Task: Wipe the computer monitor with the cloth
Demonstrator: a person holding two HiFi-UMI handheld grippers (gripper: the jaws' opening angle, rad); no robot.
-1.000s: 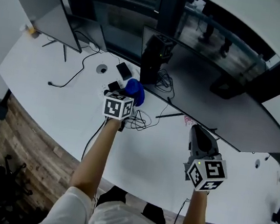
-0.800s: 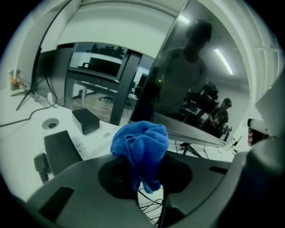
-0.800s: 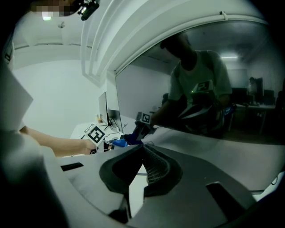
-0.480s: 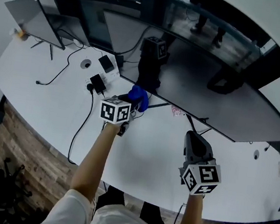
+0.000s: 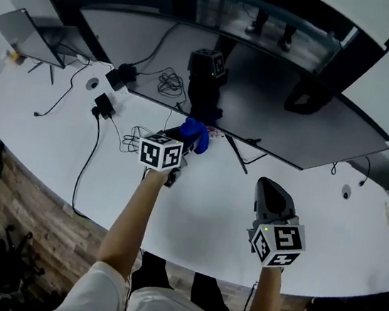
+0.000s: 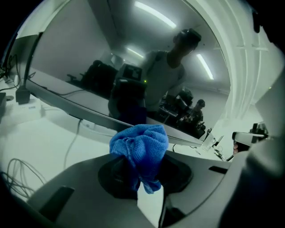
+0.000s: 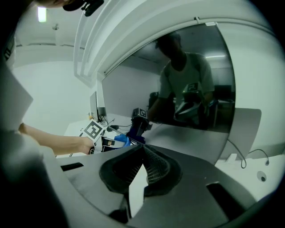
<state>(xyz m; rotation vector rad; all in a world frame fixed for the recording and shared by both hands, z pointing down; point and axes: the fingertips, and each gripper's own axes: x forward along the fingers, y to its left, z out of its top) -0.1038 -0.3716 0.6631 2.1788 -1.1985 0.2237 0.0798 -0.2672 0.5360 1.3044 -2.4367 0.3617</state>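
The wide dark monitor (image 5: pixel 259 103) stands along the back of the white desk (image 5: pixel 52 145). My left gripper (image 5: pixel 186 141) is shut on a bunched blue cloth (image 5: pixel 194 135), right at the monitor's lower edge. In the left gripper view the cloth (image 6: pixel 140 150) bulges from between the jaws with the glossy screen (image 6: pixel 89 67) close ahead. My right gripper (image 5: pixel 270 188) hovers over the desk in front of the screen, shut and holding nothing. From the right gripper view (image 7: pixel 143 150) I see the screen (image 7: pixel 196 129), and the cloth (image 7: pixel 121 140) to the left.
A second, smaller monitor (image 5: pixel 21 33) stands at the far left. A power adapter (image 5: pixel 104 105) and cables (image 5: pixel 94 151) lie on the desk to the left of the cloth. The desk's front edge (image 5: pixel 65 208) runs above a wooden floor.
Both grippers have moved to the right along the desk; the adapter and cables now lie further left. The cloth has stayed in the left gripper, now nearer the middle of the monitor.
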